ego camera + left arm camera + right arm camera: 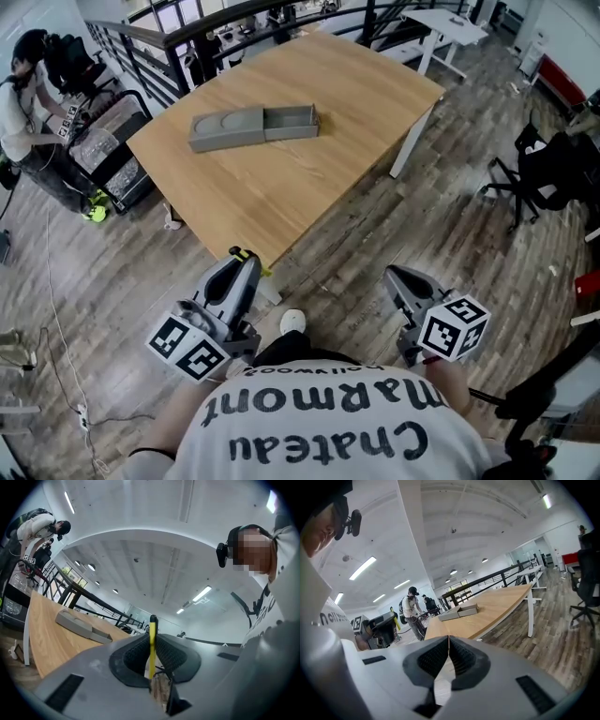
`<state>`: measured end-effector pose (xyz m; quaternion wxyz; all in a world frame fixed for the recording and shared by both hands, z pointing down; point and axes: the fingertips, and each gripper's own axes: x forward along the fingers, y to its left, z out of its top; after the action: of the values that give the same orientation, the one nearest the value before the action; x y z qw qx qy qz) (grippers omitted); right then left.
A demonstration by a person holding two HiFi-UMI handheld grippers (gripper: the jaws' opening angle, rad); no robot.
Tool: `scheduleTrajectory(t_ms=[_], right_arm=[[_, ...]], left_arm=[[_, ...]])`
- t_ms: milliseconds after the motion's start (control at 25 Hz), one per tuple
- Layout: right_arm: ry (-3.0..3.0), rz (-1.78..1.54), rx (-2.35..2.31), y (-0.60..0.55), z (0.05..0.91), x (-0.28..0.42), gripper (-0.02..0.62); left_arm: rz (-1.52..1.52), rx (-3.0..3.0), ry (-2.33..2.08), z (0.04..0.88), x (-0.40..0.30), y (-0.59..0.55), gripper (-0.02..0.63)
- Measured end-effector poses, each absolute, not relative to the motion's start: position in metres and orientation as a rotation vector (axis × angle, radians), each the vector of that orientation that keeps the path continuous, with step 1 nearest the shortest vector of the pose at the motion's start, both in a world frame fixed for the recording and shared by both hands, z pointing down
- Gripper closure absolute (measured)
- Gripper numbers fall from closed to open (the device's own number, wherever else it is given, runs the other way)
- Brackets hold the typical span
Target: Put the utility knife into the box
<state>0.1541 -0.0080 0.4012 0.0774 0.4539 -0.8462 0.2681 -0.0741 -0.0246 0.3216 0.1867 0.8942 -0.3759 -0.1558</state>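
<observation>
The left gripper [241,264] is clamped on the utility knife [152,641]; in the left gripper view the thin yellow body stands edge-on between the two ribbed pads [174,654], its dark end poking out past the tips. The right gripper [448,643] has its jaws pressed together with nothing between them. Both tools are held low, close to the person's body and well apart from the table [319,187]; by my reading the carry to the box is not yet under way.

The box [255,127] lies on the far half of the table, a long grey case; its left part looks closed over, and its right part is an open trough [292,120]. I judge that the trough is where the knife should go.

To do this well, step up to the near edge of the table first, so the reach is short; bring the knife over the open end and turn the wrist until its length runs along the trough, since a crosswise knife would likely bridge the walls; lower it until it rests on the floor of the trough, then part the jaws and lift straight up. The grip looks narrow, on the knife's thin faces, so a quick swing could let it pivot; move steadily. The box seems light and loose on the wood; the idle right gripper could steady it if the knife nudges a wall.
</observation>
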Motion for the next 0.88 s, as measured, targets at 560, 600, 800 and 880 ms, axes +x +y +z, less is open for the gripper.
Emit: scheduleTrajectory(t_ms=[560,600,800,880], right_arm=[[-2.511,0.838,1.401,-0.097,0.399,0.141,0.584],[-2.511,0.843,1.4,-0.103,0.399,0.139,0.584],[-2.501,0.849,1.392,-0.14,0.401,0.13,0.584],[-2.502,0.855,1.385,-0.153,0.403,0.124,0.584]], left_arm=[[-0.465,2.528,-1.02,0.313,-0.09,-0.125,0.565],[-0.465,2.528,-1.018,0.312,-0.091,-0.132,0.565],[-0.448,2.518,-1.016,0.317,-0.1,-0.167,0.565],[-0.438,2.517,-1.014,0.32,-0.104,-0.178,0.565]])
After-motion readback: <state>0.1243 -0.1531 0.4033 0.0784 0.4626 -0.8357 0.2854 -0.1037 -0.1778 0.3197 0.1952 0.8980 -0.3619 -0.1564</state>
